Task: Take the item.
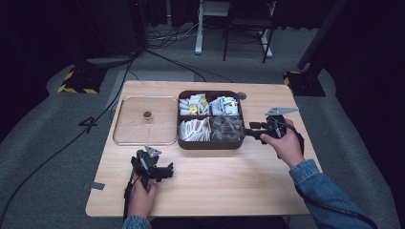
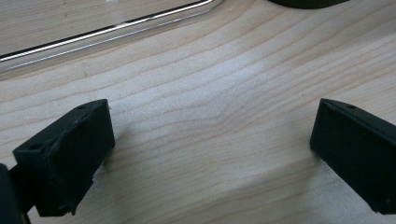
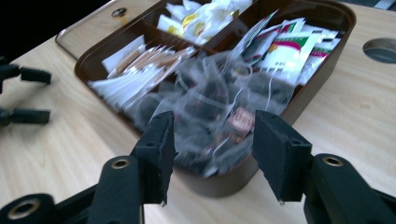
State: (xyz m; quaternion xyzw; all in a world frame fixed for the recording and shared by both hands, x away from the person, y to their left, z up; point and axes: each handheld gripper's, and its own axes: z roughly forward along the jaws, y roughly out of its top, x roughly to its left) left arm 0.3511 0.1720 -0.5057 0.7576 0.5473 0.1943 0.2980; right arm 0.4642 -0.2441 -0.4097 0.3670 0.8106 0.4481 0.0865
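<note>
A dark brown box point(image 1: 210, 144) with four compartments sits mid-table, full of sachets and tea bags. The front right compartment holds clear tea bags point(image 1: 227, 129). My right gripper point(image 1: 250, 131) hovers at the box's right edge and points left at them. In the right gripper view its jaws point(image 3: 212, 135) stand apart, framing the clear bags point(image 3: 210, 107) above the box's near wall point(image 3: 224, 186), and the pads press on nothing I can make out. My left gripper point(image 1: 168, 171) rests near the front left of the table, open over bare wood point(image 2: 212, 126).
The box's clear lid point(image 1: 133, 129) lies flat to the left of the box, with a small brass knob point(image 1: 147, 115) on it; its edge point(image 2: 107, 30) runs ahead of the left gripper. A round hole point(image 1: 241, 95) is in the tabletop behind the box.
</note>
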